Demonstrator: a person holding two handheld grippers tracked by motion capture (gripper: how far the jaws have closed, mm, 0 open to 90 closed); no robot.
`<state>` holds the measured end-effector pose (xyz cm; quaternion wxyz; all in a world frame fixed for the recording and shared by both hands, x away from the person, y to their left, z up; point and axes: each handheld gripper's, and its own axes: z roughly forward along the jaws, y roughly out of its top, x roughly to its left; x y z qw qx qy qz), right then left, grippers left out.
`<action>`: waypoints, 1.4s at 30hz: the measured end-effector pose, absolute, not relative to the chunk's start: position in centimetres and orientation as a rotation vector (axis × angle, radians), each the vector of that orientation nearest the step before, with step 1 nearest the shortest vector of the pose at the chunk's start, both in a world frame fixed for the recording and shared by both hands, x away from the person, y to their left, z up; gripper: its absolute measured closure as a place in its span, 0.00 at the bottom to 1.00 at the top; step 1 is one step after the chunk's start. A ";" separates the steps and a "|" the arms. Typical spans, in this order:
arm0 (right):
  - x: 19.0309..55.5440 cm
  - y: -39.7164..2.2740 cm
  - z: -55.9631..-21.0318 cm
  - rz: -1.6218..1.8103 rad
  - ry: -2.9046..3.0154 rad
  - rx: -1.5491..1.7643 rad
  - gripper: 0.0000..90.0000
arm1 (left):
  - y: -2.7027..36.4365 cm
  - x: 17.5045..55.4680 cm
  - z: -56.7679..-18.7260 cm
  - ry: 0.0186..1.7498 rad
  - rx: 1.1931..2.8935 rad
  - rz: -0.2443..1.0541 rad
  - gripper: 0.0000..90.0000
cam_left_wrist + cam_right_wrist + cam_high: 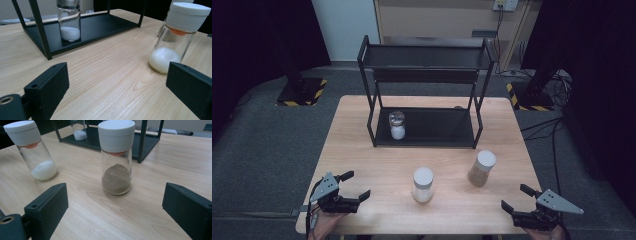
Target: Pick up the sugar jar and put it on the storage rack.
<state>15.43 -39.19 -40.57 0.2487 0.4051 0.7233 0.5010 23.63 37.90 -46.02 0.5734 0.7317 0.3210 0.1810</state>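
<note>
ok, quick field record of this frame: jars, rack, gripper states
surface: wooden table
rack: black two-tier rack at the far side of the table
jar on rack: glass jar with white powder, lower shelf, left part
jar centre: white-lidded jar of white powder, on the table, in front of the rack
jar right: white-lidded jar of brown powder, on the table
left gripper: open, holding nothing, near left table edge
right gripper: open, holding nothing, near right table edge
</note>
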 end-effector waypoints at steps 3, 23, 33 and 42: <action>15.4 -39.2 -40.6 1.367 1.969 1.099 0.07 | 37.9 23.6 -46.0 0.751 1.715 0.428 0.04; 16.5 -37.9 -38.3 1.414 2.009 1.056 0.07 | 37.6 23.7 -45.8 0.757 1.739 0.424 0.04; 19.4 -35.3 -36.7 1.455 2.081 0.953 0.07 | 37.6 23.8 -45.8 0.760 1.745 0.416 0.03; 21.8 -32.7 -35.7 1.477 2.165 0.858 0.07 | 37.6 23.8 -45.8 0.764 1.746 0.412 0.03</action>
